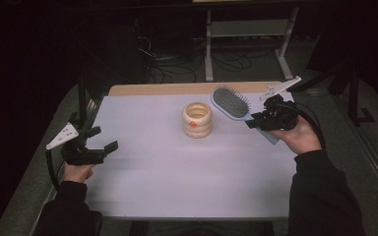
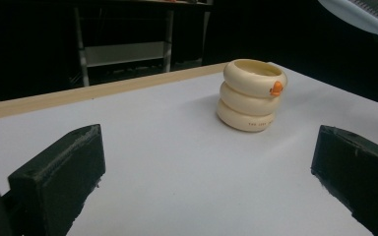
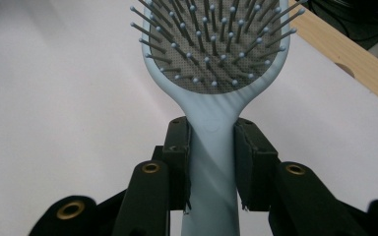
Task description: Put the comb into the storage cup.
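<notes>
While the right tongs (image 3: 210, 162) are clamping the pale-blue bristled plastic hairbrush (image 3: 215, 73) by its handle, keeping it level is helping; the left tongs (image 2: 202, 172) are hanging released.

a dim lab: white test table (image 1: 177, 177), floor cables (image 1: 177, 61), metal frames (image 1: 246, 29).

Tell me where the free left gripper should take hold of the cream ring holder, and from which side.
Grip the cream ring holder across its stacked rings, coming level from the left gripper's near side. It stands upright, its open jaws already face it, and the grooves between rings should likely seat the pads.
</notes>
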The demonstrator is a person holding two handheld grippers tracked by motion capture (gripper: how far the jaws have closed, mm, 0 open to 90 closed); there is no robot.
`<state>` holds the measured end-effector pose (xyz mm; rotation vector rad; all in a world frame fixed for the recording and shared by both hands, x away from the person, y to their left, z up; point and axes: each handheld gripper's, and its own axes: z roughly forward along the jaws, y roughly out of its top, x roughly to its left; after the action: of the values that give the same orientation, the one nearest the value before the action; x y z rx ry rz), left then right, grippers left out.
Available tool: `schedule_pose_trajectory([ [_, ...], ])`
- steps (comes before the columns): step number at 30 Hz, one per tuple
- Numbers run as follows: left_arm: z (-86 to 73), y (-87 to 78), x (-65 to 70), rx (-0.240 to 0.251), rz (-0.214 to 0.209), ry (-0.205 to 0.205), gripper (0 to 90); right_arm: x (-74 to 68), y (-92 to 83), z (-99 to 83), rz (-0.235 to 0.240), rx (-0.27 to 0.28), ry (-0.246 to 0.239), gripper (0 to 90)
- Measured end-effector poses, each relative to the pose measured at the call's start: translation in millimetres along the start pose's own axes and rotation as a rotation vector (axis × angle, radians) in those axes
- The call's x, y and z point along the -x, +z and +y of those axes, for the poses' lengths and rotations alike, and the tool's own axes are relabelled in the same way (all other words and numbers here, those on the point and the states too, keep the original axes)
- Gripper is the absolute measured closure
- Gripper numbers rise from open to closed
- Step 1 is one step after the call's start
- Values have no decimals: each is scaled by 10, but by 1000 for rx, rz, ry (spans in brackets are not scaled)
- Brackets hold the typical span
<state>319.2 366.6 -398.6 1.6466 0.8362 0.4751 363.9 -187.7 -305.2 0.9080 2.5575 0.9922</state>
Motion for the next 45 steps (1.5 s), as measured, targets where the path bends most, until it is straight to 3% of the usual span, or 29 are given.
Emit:
schedule_pose_trajectory([
  [9,123,93,45,-16,-29,18,0,-81,-12,127,8,5,-30,686],
  [24,497,259,157,-7,-90,56,0,-193,-60,341,12,20,-72,685],
  [45,725,529,305,-37,-151,110,0,-322,64,563,32,25,-107,686],
])
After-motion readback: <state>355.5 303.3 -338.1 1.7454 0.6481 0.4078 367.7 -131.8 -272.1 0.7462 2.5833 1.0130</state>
